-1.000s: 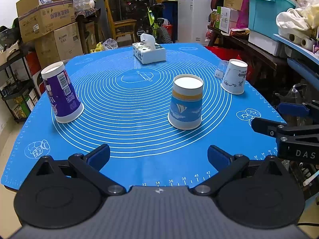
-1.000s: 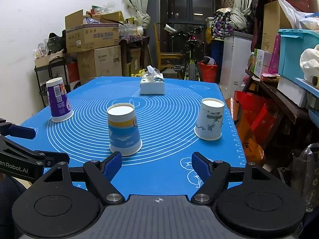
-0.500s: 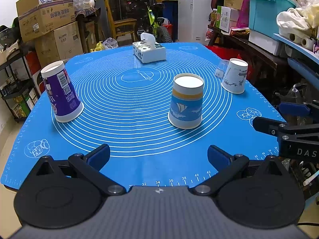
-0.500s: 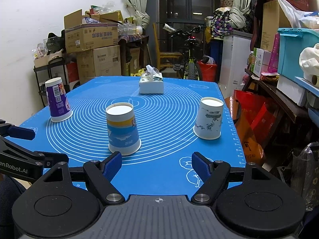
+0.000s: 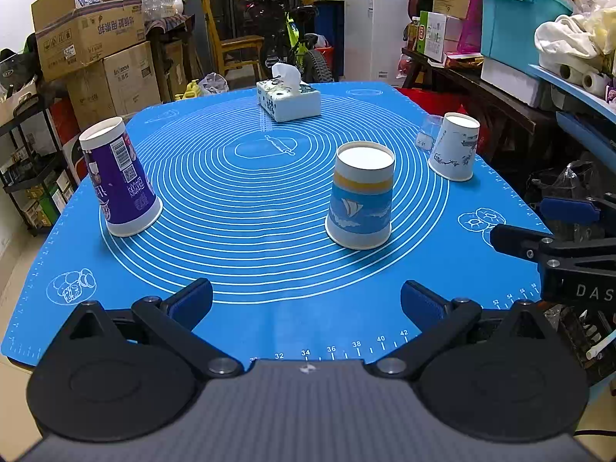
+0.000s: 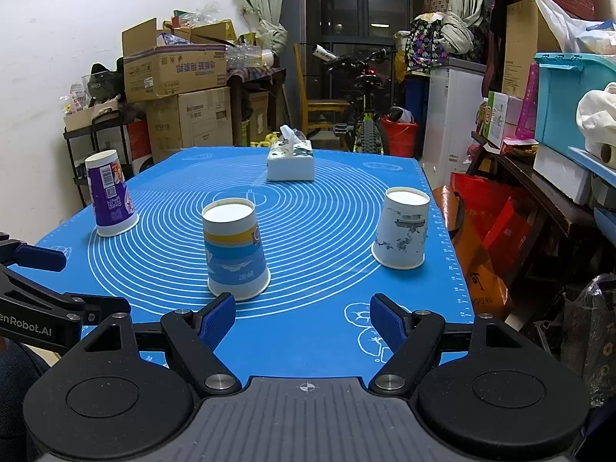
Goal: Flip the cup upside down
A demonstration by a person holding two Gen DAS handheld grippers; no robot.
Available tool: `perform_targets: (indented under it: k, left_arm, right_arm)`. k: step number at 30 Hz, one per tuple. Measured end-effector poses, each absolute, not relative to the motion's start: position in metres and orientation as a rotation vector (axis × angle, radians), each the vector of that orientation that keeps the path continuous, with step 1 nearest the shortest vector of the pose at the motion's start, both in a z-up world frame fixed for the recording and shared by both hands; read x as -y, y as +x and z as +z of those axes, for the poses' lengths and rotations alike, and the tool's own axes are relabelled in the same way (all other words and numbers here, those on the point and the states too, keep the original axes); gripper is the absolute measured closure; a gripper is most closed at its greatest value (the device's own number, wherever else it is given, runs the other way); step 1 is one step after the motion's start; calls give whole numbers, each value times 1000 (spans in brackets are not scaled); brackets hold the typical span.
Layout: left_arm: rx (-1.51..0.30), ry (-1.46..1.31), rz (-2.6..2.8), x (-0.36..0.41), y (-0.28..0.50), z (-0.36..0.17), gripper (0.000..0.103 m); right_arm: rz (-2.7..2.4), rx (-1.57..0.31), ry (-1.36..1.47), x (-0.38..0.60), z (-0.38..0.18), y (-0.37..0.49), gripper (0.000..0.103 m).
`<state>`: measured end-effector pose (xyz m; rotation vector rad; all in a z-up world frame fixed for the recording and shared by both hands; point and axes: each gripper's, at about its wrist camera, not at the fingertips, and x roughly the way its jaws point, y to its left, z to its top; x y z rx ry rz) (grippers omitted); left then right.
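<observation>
Currently: both grippers wide open, empty. Sailboat cup (image 6: 235, 248) mid-mat, axis vertical, rim down, just ahead-left of right gripper (image 6: 304, 319); left gripper (image 5: 306, 302) farther.

A cluttered home storeroom: stacked cardboard boxes (image 6: 175, 73), a bicycle (image 6: 365, 115) (parked indoors), a plastic bin (image 5: 519, 19).

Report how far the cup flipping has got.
Done: all three paper cups already stand wide rim down, base up, on the blue mat: the purple cup, the sailboat cup and the white ink-print cup. In hand: nothing. The left hand-held gripper and right hand-held gripper are both open, short of the cups. Left: no upright cup shows, so apparently nothing.
</observation>
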<state>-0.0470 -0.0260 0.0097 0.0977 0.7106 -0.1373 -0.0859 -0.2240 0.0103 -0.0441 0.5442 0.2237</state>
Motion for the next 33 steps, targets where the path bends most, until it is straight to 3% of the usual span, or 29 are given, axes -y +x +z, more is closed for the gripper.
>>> perform_targets:
  k: [33]
  left_arm:
    - [-722,94,-139,23,-44,5,1]
  right_arm:
    - [224,-556,-42,227,6,-85,23]
